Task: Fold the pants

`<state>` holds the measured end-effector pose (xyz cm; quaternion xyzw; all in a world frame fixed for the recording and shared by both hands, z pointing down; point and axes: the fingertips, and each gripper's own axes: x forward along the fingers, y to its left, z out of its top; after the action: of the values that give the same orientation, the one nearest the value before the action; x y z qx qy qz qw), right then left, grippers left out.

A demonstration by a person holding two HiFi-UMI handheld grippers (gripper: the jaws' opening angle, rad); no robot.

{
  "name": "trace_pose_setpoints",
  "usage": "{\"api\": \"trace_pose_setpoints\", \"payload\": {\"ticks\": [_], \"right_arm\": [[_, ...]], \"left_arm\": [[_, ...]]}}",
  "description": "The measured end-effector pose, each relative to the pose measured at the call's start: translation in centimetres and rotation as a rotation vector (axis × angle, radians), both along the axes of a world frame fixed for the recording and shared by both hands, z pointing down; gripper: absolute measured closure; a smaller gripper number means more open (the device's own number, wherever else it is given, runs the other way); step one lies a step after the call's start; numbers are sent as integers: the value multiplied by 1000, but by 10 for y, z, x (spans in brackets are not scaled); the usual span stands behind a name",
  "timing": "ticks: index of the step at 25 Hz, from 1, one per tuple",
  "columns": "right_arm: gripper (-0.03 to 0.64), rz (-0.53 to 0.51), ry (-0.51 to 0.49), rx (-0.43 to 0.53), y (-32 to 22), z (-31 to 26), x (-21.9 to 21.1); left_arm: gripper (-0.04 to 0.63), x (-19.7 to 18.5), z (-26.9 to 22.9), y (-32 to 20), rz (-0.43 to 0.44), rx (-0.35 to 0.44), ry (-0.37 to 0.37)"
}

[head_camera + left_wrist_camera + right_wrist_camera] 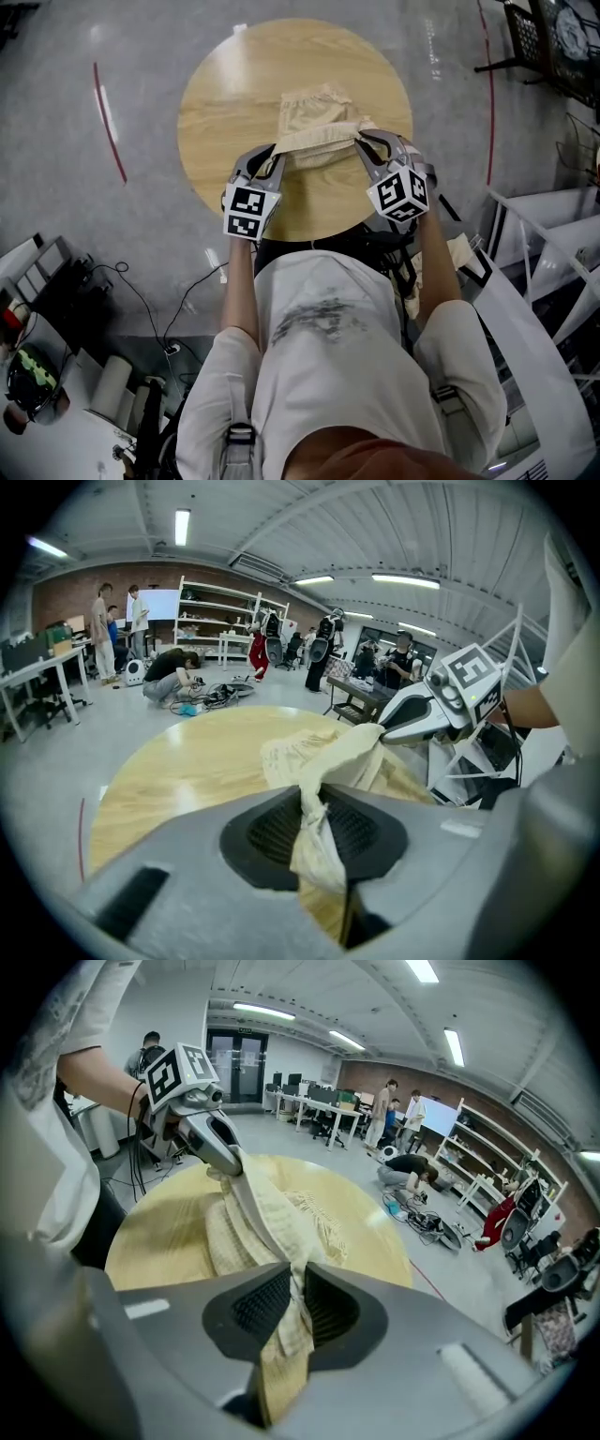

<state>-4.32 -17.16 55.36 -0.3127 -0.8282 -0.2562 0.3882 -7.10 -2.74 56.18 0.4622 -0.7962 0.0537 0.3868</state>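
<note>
Cream pants (314, 114) lie partly on the round wooden table (225, 103), and their near edge is lifted and stretched between both grippers. In the head view my left gripper (275, 152) is shut on the left end of that edge, while my right gripper (361, 141) is shut on the right end. In the left gripper view the cloth (328, 757) is pinched between the left gripper's (314, 808) pads and runs across to the right gripper (417, 719). The right gripper view shows the fabric (272, 1218) clamped in the right gripper (295, 1288), with the left gripper (220, 1152) at the far end.
The table stands on a grey floor with red curved lines (108, 122). Cables (178, 309) and equipment lie at the lower left. A white frame (544, 244) stands at the right. People (169, 672) and shelving (220, 621) are far behind the table.
</note>
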Motion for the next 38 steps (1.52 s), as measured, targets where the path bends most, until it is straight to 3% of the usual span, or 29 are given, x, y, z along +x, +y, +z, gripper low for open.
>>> {"api": "trace_pose_setpoints", "payload": {"ticks": [19, 32, 38], "right_arm": [[539, -78, 25, -29, -10, 21, -47], [520, -26, -71, -18, -17, 2, -85], [523, -4, -98, -20, -20, -6, -90]], "left_arm": [[514, -40, 24, -8, -105, -55, 25], [476, -75, 4, -1, -180, -49, -58], [465, -86, -17, 1, -219, 4, -113]]}}
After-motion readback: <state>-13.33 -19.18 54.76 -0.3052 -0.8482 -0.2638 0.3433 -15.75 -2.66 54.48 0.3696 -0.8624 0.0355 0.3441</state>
